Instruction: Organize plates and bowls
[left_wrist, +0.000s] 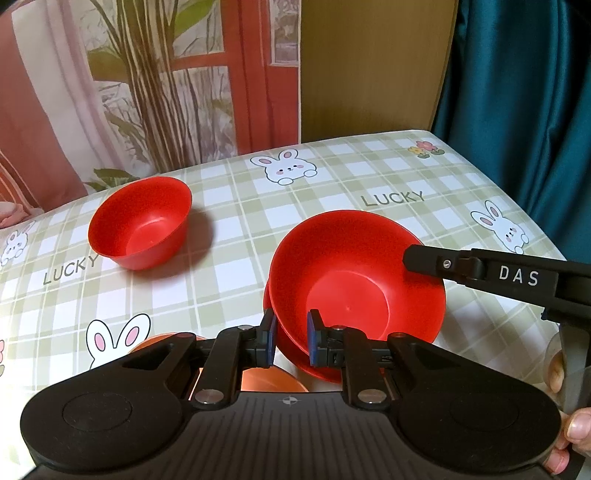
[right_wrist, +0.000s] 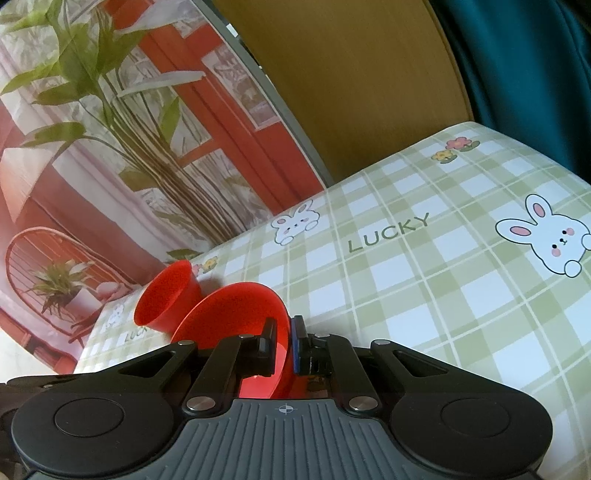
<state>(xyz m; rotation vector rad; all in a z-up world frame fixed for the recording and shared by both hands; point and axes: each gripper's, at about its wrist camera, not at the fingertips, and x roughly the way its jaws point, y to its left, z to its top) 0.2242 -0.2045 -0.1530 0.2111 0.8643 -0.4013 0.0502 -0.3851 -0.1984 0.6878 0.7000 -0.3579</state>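
Observation:
A wide red bowl (left_wrist: 354, 288) sits nested in another red bowl (left_wrist: 295, 354) at the table's near middle. My left gripper (left_wrist: 291, 338) straddles the near rims of the two nested bowls with its jaws a little apart; I cannot tell whether the pads touch. My right gripper (right_wrist: 283, 341) is shut on the wide bowl's (right_wrist: 236, 314) right rim, and it shows in the left wrist view (left_wrist: 410, 258). A smaller deep red bowl (left_wrist: 142, 221) stands apart at the far left, also in the right wrist view (right_wrist: 166, 295).
An orange dish (left_wrist: 266, 380) lies partly hidden under my left gripper. The table (left_wrist: 332, 184) has a green checked rabbit cloth. A printed backdrop (left_wrist: 147, 74) and a wooden panel (left_wrist: 369, 66) stand behind it, with a teal curtain (left_wrist: 517, 92) at right.

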